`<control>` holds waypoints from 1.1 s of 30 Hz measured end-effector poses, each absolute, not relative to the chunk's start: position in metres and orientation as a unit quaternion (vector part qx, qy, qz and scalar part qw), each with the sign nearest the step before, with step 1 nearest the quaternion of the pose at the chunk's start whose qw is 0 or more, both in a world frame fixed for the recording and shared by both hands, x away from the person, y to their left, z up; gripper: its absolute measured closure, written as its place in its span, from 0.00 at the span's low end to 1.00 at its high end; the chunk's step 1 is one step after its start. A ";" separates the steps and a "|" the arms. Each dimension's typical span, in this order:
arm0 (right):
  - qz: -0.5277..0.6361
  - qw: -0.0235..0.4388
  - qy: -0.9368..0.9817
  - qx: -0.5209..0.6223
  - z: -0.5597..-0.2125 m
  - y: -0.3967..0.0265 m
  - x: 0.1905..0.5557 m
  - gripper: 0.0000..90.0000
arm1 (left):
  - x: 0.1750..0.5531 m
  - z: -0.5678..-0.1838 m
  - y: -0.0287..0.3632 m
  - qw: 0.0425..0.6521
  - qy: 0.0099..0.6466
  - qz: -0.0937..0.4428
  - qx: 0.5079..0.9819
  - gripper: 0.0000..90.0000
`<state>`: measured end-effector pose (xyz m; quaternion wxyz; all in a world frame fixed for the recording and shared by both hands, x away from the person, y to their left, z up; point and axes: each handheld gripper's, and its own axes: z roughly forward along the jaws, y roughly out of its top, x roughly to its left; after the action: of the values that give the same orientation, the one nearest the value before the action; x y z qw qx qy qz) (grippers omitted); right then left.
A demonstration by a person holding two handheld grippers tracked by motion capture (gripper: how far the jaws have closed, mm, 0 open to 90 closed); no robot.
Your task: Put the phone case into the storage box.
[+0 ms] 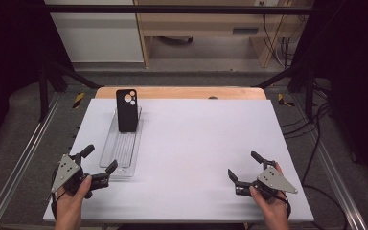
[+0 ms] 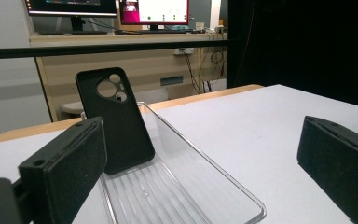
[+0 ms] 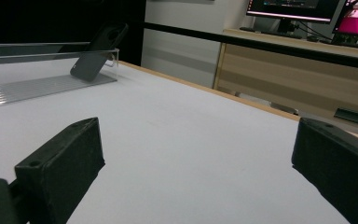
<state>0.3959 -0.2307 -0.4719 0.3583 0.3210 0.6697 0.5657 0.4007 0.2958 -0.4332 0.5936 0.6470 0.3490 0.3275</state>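
While both my grippers rest spread wide and empty at the table's (image 1: 196,139) near edge, left gripper (image 1: 99,161) beside the clear tray's (image 1: 120,153) near end, right gripper (image 1: 243,165) well apart, the black phone case (image 1: 126,110) leans upright at the tray's far end.

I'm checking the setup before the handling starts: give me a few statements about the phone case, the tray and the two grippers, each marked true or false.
1. The black phone case leans at the far end of the clear tray. True.
2. The left gripper is shut on the phone case. False: its jaws stand open at the tray's near end, holding nothing.
3. The right gripper is open over the bare white table. True.
4. The phone case lies flat on the table beside the tray. False: it stands tilted inside the tray.
5. The case's camera cutouts are at its top end. True.
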 end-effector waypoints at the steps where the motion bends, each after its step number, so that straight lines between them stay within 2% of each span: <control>1: 0.566 0.359 0.669 0.321 -0.472 -0.231 0.396 0.03 | 0.401 -0.434 0.296 0.595 0.348 0.326 0.647 0.01; 33: 0.563 0.367 0.657 0.340 -0.471 -0.245 0.399 0.03 | 0.396 -0.455 0.292 0.608 0.332 0.327 0.643 0.01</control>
<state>0.3992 -0.2453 -0.4713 0.3670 0.3403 0.6574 0.5633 0.3958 0.2920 -0.4547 0.6077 0.6431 0.3317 0.3272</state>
